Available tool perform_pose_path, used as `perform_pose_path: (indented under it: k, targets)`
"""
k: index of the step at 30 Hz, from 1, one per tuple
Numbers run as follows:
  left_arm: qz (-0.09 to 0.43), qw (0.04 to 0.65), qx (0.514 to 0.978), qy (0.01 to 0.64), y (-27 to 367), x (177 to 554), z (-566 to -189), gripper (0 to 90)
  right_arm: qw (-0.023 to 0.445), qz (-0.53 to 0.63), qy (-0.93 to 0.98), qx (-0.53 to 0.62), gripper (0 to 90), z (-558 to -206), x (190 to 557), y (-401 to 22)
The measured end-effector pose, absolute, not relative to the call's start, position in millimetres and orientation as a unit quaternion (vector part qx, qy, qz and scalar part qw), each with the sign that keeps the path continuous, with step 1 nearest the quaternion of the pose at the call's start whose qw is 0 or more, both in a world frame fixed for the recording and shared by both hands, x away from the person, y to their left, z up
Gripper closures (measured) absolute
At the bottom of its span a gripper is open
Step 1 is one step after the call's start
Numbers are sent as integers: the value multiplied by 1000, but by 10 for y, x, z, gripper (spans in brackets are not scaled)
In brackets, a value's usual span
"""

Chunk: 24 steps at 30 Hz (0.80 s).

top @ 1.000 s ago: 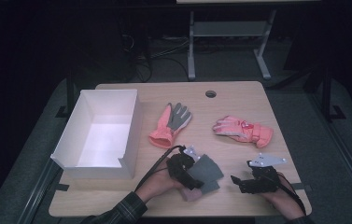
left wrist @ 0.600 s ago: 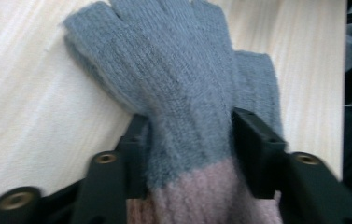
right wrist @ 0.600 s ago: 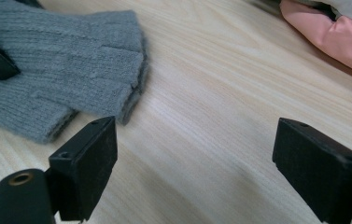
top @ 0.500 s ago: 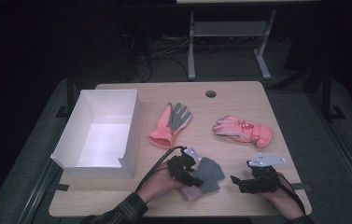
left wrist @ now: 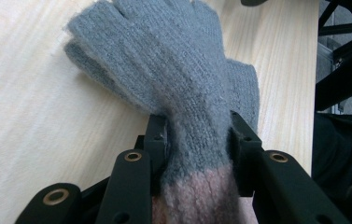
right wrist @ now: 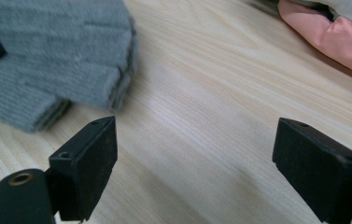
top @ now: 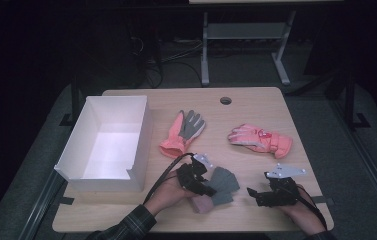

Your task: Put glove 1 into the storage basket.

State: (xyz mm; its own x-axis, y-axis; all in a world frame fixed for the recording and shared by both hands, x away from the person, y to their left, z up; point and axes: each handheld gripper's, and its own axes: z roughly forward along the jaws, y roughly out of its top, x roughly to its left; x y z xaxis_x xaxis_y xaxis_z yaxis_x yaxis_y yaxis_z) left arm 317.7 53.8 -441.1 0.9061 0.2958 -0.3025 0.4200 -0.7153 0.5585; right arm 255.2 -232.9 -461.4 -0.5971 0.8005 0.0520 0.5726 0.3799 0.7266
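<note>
A grey knit glove (top: 224, 184) with a pink cuff (top: 203, 204) lies flat near the table's front edge. My left gripper (top: 202, 186) is at its wrist. In the left gripper view the glove (left wrist: 173, 60) runs away from the gripper (left wrist: 199, 135), and both pads press into the knit just above the cuff. These jaws have just been closing with the glove between them. My right gripper (top: 256, 194) rests on the table to the glove's right, jaws wide apart (right wrist: 201, 163) over bare wood. The grey glove's fingers (right wrist: 47, 60) lie just beyond its left jaw.
A white open box (top: 101, 145) stands at the left. A pink glove with a grey palm (top: 183, 131) lies mid-table. A padded pink glove (top: 261, 140) lies at the right, and its cuff (right wrist: 332, 37) shows beyond the right gripper. A cable hole (top: 225, 100) is near the far edge.
The left gripper's jaws have closed in on the grey glove's wrist, and the glove has shifted slightly. The right hand and gripper have stayed put.
</note>
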Motion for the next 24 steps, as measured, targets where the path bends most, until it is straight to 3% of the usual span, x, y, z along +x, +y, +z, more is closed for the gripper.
perform_pose_path:
  k: [24]
  targets:
    - [-70, 348, 906, 228, 824, 3249, -3818, 666, 152, 365, 820, 414, 138, -4630, 2581, -2281]
